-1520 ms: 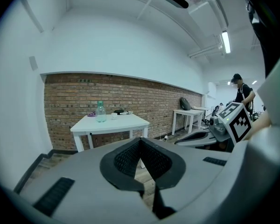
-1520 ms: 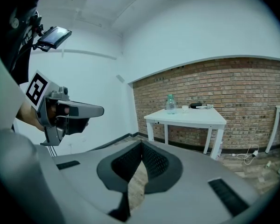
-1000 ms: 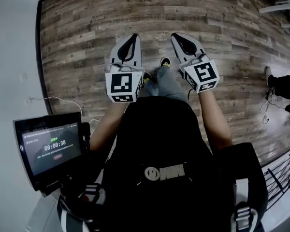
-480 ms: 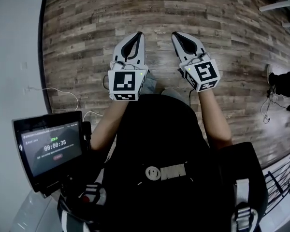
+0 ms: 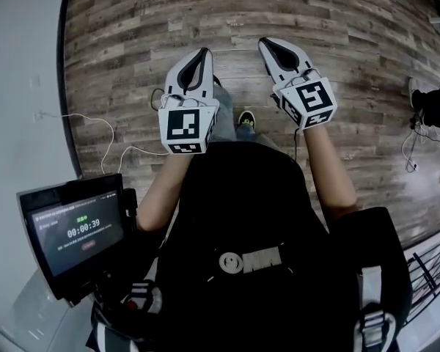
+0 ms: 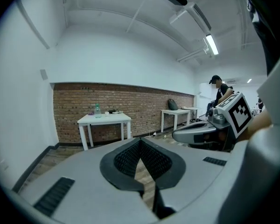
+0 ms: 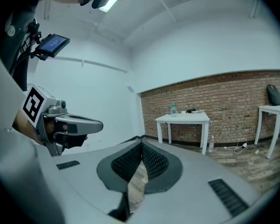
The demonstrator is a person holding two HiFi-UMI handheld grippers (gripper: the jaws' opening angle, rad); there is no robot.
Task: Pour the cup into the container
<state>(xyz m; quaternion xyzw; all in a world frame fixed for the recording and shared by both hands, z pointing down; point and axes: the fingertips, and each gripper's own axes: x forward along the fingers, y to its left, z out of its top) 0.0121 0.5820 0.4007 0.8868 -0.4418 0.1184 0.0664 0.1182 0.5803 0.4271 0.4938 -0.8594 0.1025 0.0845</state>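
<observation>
Position has changed: the brown wood-plank floor (image 5: 132, 64) has slid back beneath both grippers, so the person is walking. Jaws of the left gripper (image 5: 202, 51) and right gripper (image 5: 267, 43) are shut and empty. No cup or container is identifiable; presumably both sit on the white bench (image 6: 112, 118), far ahead of the jaws.

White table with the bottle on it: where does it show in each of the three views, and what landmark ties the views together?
Head view: not in it.
Left gripper view: the white table stands left of centre, against the brick wall.
Right gripper view: the same table stands right of centre, against that wall.
Shared landmark: the brick wall, in both gripper views only; the bottle on the table confirms the match.
</observation>
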